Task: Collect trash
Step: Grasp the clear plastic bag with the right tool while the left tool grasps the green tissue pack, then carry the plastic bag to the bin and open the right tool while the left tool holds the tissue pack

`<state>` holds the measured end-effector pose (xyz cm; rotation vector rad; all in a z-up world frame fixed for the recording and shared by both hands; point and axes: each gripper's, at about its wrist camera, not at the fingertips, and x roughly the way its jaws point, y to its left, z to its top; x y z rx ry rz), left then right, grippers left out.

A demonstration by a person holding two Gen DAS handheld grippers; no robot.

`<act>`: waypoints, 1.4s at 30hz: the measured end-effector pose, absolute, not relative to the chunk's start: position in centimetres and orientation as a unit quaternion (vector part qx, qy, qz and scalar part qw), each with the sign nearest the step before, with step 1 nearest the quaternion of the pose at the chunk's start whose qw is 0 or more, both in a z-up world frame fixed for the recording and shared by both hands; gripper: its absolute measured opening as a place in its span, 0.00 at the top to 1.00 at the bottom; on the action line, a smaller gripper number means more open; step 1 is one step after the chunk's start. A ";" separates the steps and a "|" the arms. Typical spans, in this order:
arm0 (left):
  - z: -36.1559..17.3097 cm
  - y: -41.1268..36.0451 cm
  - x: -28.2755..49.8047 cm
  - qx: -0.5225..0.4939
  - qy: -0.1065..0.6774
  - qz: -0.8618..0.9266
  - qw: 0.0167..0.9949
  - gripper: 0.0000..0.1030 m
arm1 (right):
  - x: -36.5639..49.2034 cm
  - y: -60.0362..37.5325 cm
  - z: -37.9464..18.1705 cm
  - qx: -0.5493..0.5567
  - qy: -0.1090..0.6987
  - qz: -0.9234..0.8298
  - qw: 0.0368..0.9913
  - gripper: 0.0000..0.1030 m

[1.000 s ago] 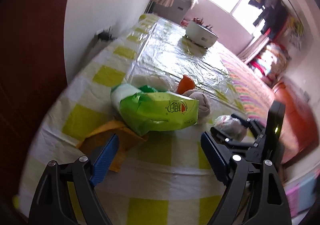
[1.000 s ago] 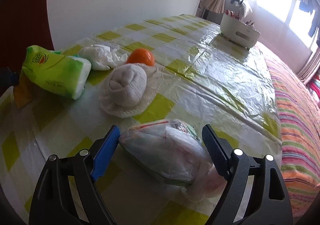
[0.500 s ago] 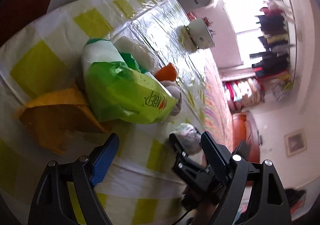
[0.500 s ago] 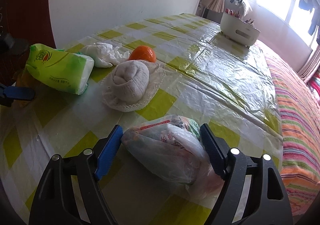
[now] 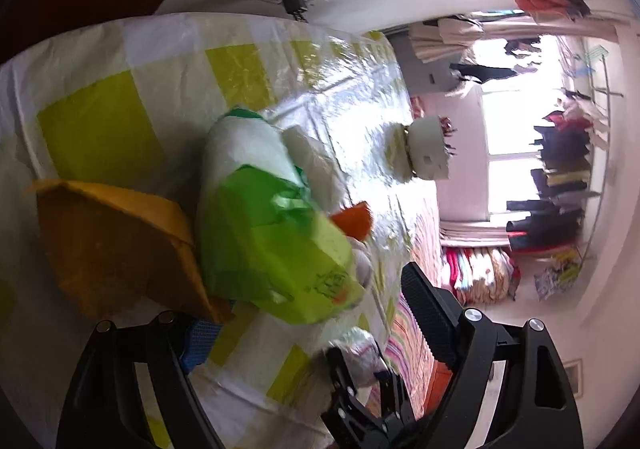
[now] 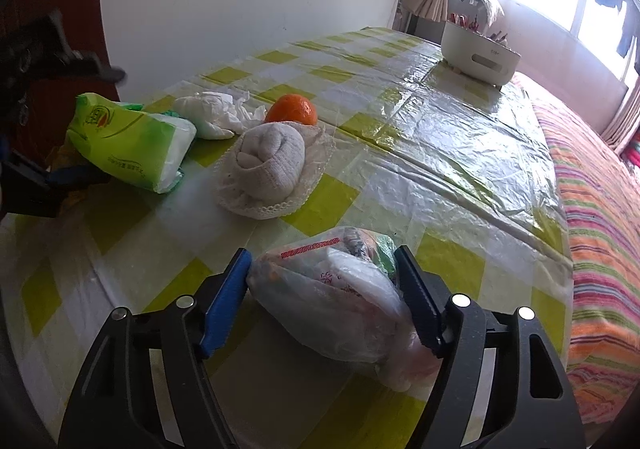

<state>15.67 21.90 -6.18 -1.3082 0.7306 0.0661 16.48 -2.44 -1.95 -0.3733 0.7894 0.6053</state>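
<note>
Right gripper point(image 6: 322, 297) has narrowed around the plastic bag point(image 6: 336, 305) on the table point(image 6: 440, 153); jaws closing, pads now touching it. Left gripper point(image 5: 304, 313) has rolled sideways, closing over the green packet point(image 5: 272, 241), not yet gripping. Pickup imminent.

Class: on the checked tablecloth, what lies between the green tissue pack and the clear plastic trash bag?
The right wrist view shows only bare yellow-and-white checked tablecloth between the green tissue pack and the clear plastic trash bag.

orange cloth point(image 5: 116, 249) hiding blue tong pad, tissue pack point(image 5: 272, 249) blurred
</note>
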 end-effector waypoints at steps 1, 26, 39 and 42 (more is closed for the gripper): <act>-6.4 22.0 15.7 -0.596 0.332 0.030 0.731 0.34 | 16.3 -2.5 -1.9 -0.174 0.377 0.291 0.862 0.32; -1.5 14.6 14.4 -0.404 0.327 -0.066 0.852 0.86 | 11.1 -11.5 2.4 -0.009 0.360 0.291 0.886 0.35; 0.0 8.3 14.9 -0.321 0.325 -0.119 0.881 0.86 | 8.5 -18.1 3.4 0.035 0.337 0.249 0.907 0.35; 0.2 7.2 14.8 -0.309 0.322 -0.132 0.885 0.86 | 7.9 -19.9 3.5 0.051 0.331 0.236 0.912 0.35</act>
